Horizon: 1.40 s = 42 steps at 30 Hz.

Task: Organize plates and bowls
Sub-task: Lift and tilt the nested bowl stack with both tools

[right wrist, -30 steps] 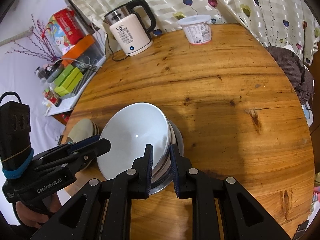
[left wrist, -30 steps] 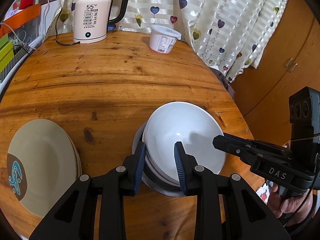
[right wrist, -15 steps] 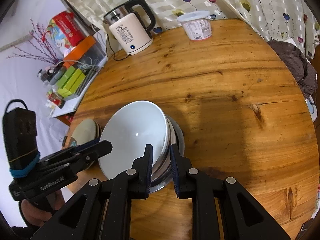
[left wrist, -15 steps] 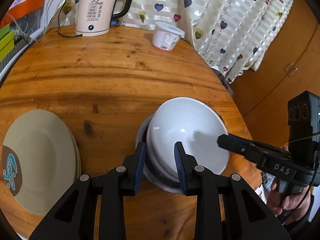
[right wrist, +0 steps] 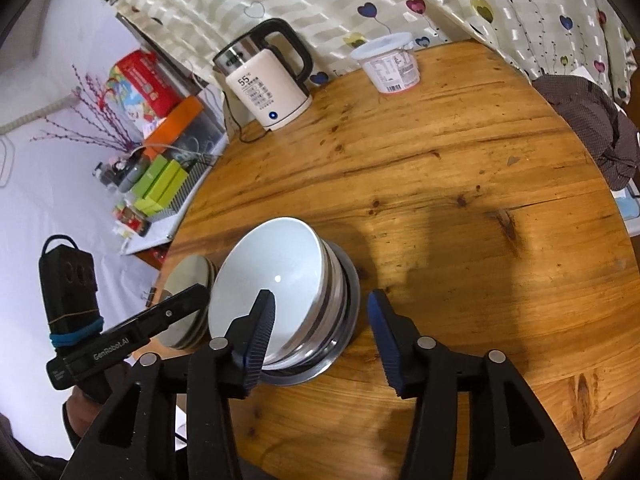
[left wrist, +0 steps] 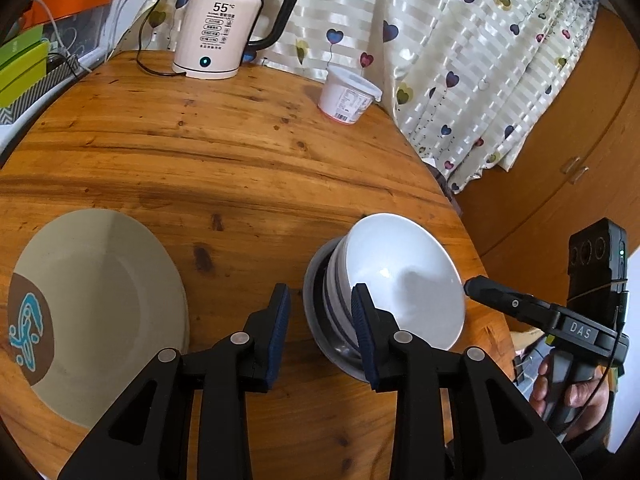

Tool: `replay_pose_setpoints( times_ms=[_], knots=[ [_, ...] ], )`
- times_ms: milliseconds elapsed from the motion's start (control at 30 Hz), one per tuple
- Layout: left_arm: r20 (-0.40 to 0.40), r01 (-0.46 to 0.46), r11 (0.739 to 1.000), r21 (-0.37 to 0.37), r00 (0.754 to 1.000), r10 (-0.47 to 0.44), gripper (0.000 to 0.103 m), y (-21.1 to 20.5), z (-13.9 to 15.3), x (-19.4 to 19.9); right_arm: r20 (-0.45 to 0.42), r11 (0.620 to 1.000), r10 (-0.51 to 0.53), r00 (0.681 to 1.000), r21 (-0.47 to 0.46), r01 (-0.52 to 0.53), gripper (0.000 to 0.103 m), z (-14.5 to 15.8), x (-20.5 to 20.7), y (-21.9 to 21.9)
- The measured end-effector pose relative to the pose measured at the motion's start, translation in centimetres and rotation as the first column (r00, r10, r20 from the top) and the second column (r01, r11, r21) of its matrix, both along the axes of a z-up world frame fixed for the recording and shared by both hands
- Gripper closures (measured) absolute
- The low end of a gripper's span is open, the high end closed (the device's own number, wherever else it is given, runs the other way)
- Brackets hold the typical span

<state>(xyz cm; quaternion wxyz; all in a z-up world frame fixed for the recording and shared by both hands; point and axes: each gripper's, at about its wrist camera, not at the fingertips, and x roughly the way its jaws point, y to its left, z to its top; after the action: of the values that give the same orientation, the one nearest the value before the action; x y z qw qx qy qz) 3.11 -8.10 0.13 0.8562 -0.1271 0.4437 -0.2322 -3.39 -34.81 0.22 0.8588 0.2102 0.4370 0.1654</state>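
A stack of white bowls (left wrist: 400,276) nested in a metal bowl (left wrist: 316,320) rests on the round wooden table (left wrist: 240,168). My left gripper (left wrist: 320,320) straddles the stack's near-left rim; its jaws are opening and a gap shows beside the rim. My right gripper (right wrist: 320,312) straddles the opposite rim of the bowl stack (right wrist: 276,280). Its jaws are opening wide, one finger over the top bowl's inside and the other well clear of the metal bowl. Beige plates (left wrist: 100,300) with a brown and blue motif lie stacked at the left.
An electric kettle (left wrist: 218,28) with its cord and a white lidded tub (left wrist: 348,96) stand at the table's far edge by the curtain. A wooden cupboard (left wrist: 560,140) is on the right. Boxes (right wrist: 160,184) crowd a shelf left of the table, and dark cloth (right wrist: 592,128) lies past its right edge.
The right gripper's jaws, tight on the stack's rim before, have sprung apart. The left gripper has shifted left, so the bowl stack now sits by its right finger, and its jaws have widened slightly.
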Motion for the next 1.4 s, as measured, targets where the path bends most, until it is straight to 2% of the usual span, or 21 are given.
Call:
replay_pose_setpoints(
  times_ms=[233,333,433,500,800,1400],
  knots=[
    [-0.020,-0.034,0.999,-0.011,0.999,0.034,0.070,1.3,-0.7,0.1,-0.017,0.996,-0.016,1.000,0.083,0.017,0.055,-0.6,-0.5,-1.5],
    [-0.036,-0.035,0.999,-0.009,0.999,0.035,0.070,1.5,-1.1,0.1,-0.026,0.996,-0.017,1.000,0.088,0.020,0.055,-0.9,-0.7,-1.8],
    [-0.050,-0.028,0.999,-0.017,0.998,0.027,0.070,1.4,-1.4,0.2,-0.046,0.995,-0.021,0.999,0.096,0.026,0.066,-1.5,-0.7,-2.1],
    [-0.053,-0.023,1.000,-0.018,0.998,0.022,0.070,1.3,-1.5,0.1,-0.058,0.995,-0.026,0.998,0.097,0.031,0.070,-1.8,-0.6,-2.3],
    [-0.090,-0.022,0.999,-0.040,0.996,0.018,0.070,1.4,-2.4,0.4,-0.096,0.991,-0.024,0.995,0.127,0.036,0.080,-3.2,-0.4,-3.0],
    [-0.134,-0.001,0.995,-0.096,0.991,-0.012,0.070,1.3,-3.5,1.1,-0.135,0.974,0.025,0.991,0.226,0.006,0.083,-4.4,0.0,-2.8]
  ],
)
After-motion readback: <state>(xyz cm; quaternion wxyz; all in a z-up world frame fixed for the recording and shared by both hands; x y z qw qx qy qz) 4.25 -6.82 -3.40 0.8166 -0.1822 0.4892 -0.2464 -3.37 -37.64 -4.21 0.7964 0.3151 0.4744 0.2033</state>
